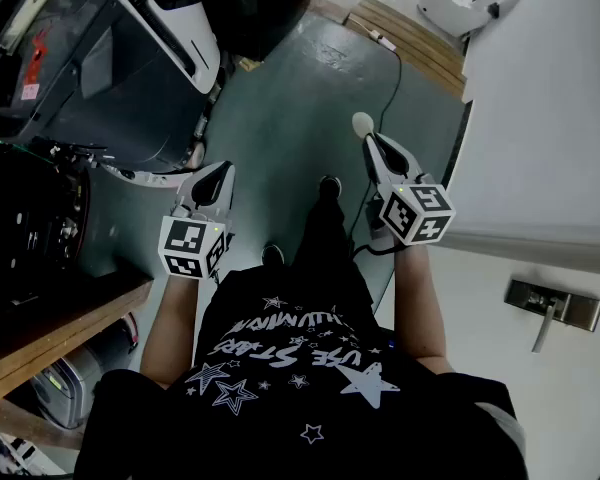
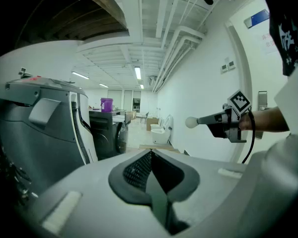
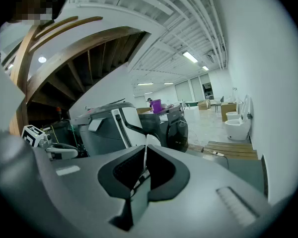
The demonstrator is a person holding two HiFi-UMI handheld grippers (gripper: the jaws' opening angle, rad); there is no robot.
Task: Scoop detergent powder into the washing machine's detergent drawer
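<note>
I stand on a grey-green floor with both grippers held out level. My right gripper (image 1: pixel 373 140) is shut on a white scoop (image 1: pixel 362 122); its thin handle (image 3: pixel 145 155) runs up between the jaws in the right gripper view, and its round bowl (image 2: pixel 190 122) shows from the left gripper view. My left gripper (image 1: pixel 218 171) is shut with nothing in it, its dark pads (image 2: pixel 151 155) pressed together. A dark front-loading washing machine (image 3: pixel 176 127) stands far ahead with a purple tub (image 3: pixel 156 105) on top. No detergent drawer shows.
A big grey machine with white trim (image 1: pixel 150 58) stands close on my left, beside a wooden bench (image 1: pixel 50 343). A white wall with a door handle (image 1: pixel 553 306) runs along my right. Ahead lie a wooden platform (image 3: pixel 231 149), a cable and white toilets (image 3: pixel 237 124).
</note>
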